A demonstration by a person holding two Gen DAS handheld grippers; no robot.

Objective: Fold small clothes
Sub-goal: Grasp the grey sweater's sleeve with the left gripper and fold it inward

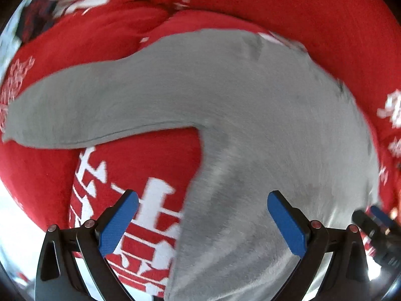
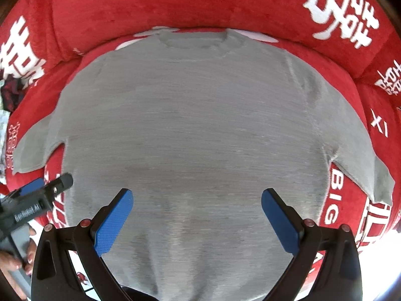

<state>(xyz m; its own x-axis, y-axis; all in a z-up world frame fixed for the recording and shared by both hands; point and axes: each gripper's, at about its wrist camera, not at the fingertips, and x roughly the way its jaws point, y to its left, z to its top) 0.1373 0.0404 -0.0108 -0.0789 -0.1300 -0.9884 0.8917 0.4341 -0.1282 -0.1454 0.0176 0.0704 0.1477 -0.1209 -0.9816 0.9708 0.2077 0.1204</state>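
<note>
We look down from right wrist camera, close above plain grey knit short-sleeved top (image 2: 190,125), facing toward its neckline and red plush cushion with white characters (image 2: 175,2) beyond. From left wrist camera we sit close over same top (image 1: 250,125), at its sleeve side. We share grey top, red cushion (image 1: 313,12); each view catches other gripper at edge.
</note>
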